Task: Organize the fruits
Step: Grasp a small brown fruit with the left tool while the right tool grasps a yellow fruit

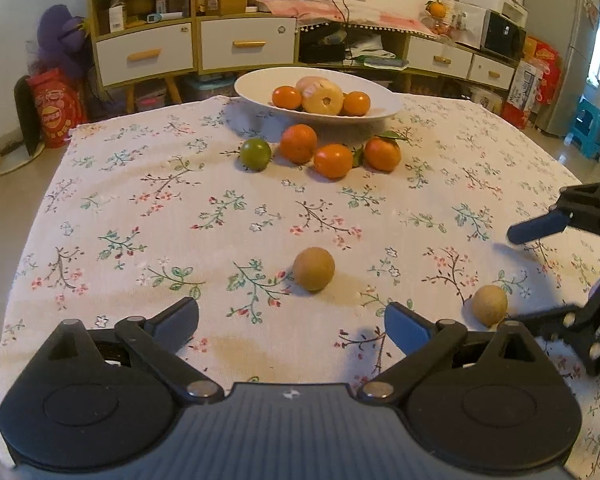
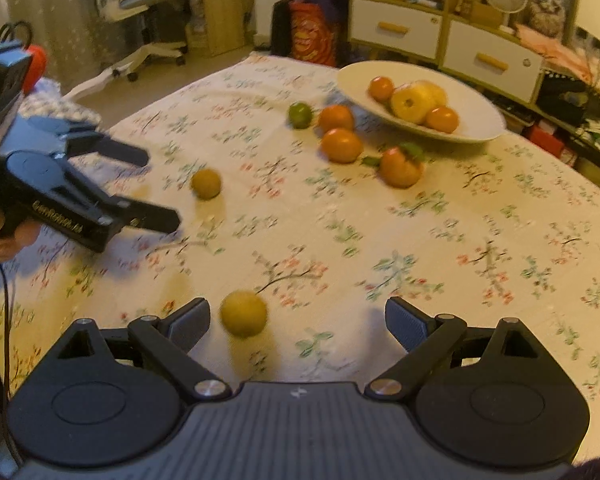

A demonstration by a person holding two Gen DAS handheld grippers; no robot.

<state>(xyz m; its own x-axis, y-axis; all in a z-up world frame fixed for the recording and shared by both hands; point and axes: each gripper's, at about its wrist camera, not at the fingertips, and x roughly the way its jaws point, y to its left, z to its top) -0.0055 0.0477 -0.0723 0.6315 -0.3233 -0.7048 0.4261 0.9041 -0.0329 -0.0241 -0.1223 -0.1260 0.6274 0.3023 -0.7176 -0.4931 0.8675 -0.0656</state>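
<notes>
A cream tablecloth printed with green sprigs and pink blossoms covered the table. The far bowl was white, holding orange and yellow fruit. Near it sat three orange mandarins and a green one. Nearer lay two brownish-yellow fruits. The grippers were black with blue pads.

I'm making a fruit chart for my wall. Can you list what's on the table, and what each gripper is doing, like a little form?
bowl: white bowl, two oranges and yellowish fruit inside
on cloth near bowl: green fruit, three oranges
near grippers: brown fruit, yellow fruit
left gripper: open, empty, facing brown fruit
right gripper: open, yellow fruit just ahead, not gripped
</notes>
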